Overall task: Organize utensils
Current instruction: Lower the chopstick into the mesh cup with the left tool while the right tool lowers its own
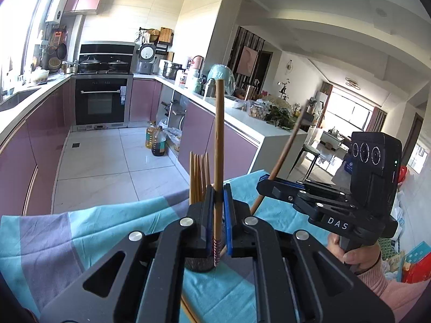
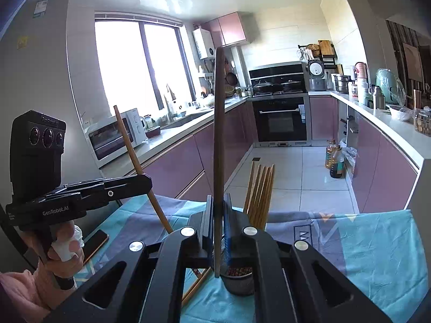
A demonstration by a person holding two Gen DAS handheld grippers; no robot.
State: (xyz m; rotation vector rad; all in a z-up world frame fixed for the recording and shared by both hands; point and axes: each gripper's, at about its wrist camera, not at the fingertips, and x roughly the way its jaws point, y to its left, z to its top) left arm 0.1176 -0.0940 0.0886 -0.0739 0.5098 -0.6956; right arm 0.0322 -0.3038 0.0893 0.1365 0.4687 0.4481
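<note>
we see a pale wooden chopstick standing almost upright, pinched between the blue pads of the left gripper, whose tongs are narrow around it. its patterned lower tip hangs just at the right rim of a dark mesh holder that sits on the cloth near us. in the right wrist view the same gripper appears at the left, with its chopstick leaning.

the right gripper grips a second, darker chopstick, also nearly upright, its tongs narrow on the stick. its lower end hangs at the left rim of the holder. from the left wrist view this gripper is on the right, and its chopstick tilts to the right.

a bundle of chopsticks already stands in the holder, fanned slightly; in the left wrist view the bundle rises just left of the held stick. more chopsticks lie flat on the cloth, near and left of the holder.

all of this rests over a teal and grey cloth. beyond it are a tiled floor, purple cabinets, a black oven at the far end, and oil bottles on the floor.
</note>
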